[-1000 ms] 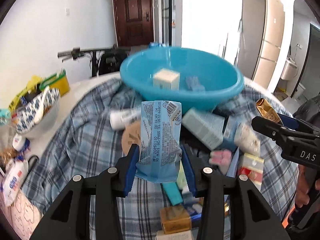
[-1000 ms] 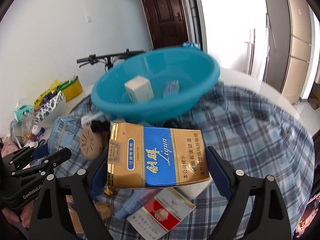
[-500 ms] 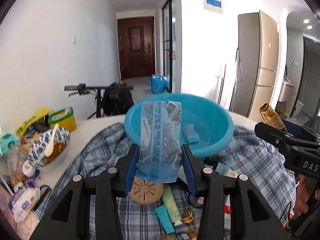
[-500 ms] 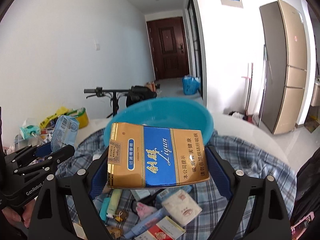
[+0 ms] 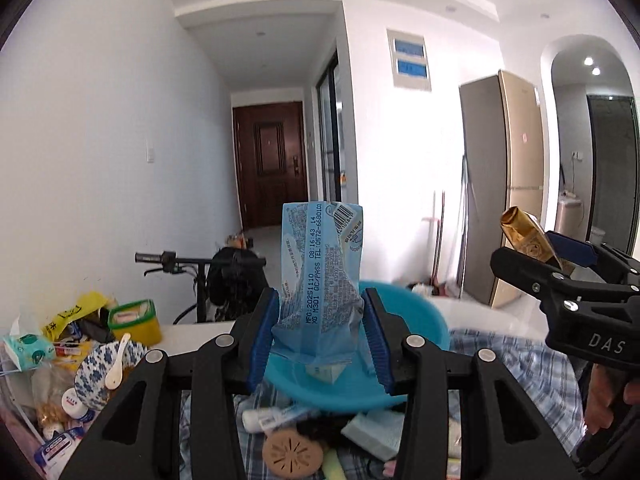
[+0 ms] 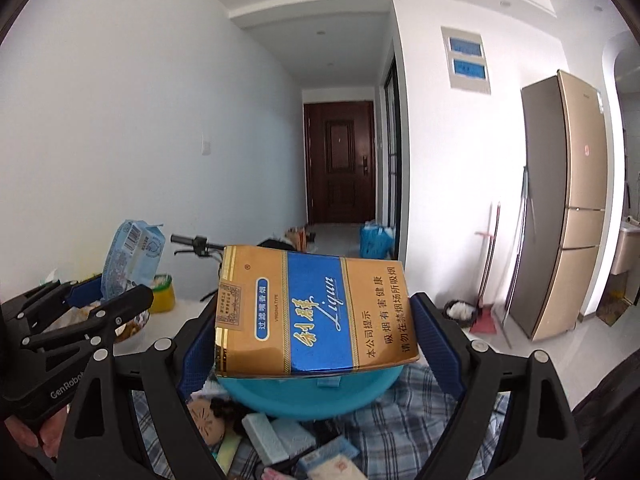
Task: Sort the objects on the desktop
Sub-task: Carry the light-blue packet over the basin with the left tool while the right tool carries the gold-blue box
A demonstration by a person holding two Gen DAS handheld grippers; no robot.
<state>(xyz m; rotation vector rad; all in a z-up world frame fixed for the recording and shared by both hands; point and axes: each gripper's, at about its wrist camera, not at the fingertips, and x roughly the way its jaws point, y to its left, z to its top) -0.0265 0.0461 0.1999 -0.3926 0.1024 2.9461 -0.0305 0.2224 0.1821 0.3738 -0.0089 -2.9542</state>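
My left gripper (image 5: 320, 332) is shut on a light blue tissue packet (image 5: 320, 276) and holds it upright, high above the blue basin (image 5: 404, 316). My right gripper (image 6: 316, 336) is shut on a gold and blue cigarette pack (image 6: 316, 312), held flat above the same blue basin (image 6: 312, 396). A small white box (image 5: 326, 372) lies inside the basin. Each gripper shows in the other's view: the right one (image 5: 560, 276) at the right, the left one (image 6: 80, 312) at the left.
Small packets, tubes and a round tan disc (image 5: 292, 454) lie on the plaid cloth (image 5: 532, 376) in front of the basin. A patterned bowl with a spoon (image 5: 108, 368), a yellow tub (image 5: 136, 320) and snack bags crowd the table's left side. A bicycle (image 5: 208, 272) stands behind.
Both grippers have risen and tilted up with their loads, so the basin and the table clutter have dropped low in both views. Neither grip has changed.
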